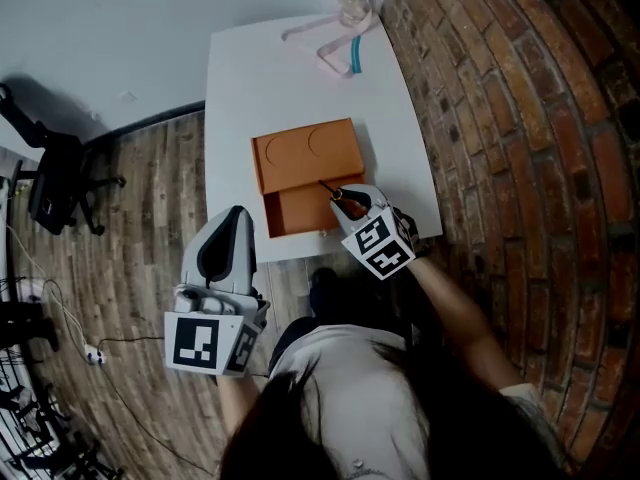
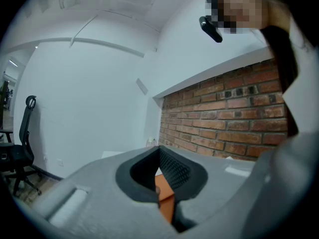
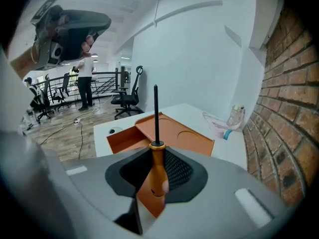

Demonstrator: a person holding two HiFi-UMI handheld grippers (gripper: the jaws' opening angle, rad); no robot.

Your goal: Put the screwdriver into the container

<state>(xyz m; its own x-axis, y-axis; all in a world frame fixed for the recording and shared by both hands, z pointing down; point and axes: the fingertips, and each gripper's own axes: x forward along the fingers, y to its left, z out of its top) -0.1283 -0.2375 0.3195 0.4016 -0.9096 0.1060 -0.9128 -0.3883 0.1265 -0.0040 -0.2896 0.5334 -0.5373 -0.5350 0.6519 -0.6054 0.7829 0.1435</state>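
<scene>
An orange container (image 1: 305, 153) lies in the middle of the white table (image 1: 240, 78), with a flat part bearing round recesses at the far side and an open tray (image 1: 300, 213) at the near side. My right gripper (image 1: 345, 200) is shut on the orange handle of a screwdriver (image 1: 348, 205), just right of the open tray's near corner. In the right gripper view the screwdriver (image 3: 157, 171) stands between the jaws with its dark shaft pointing over the container (image 3: 174, 133). My left gripper (image 1: 236, 216) hangs off the table's near left edge, shut and holding nothing (image 2: 162, 190).
A small clear jar (image 1: 352, 3) with pink and blue straps stands at the table's far end. A brick wall (image 1: 520, 118) runs close along the right. An office chair (image 1: 55, 183) and cables (image 1: 60, 338) are on the wooden floor at left.
</scene>
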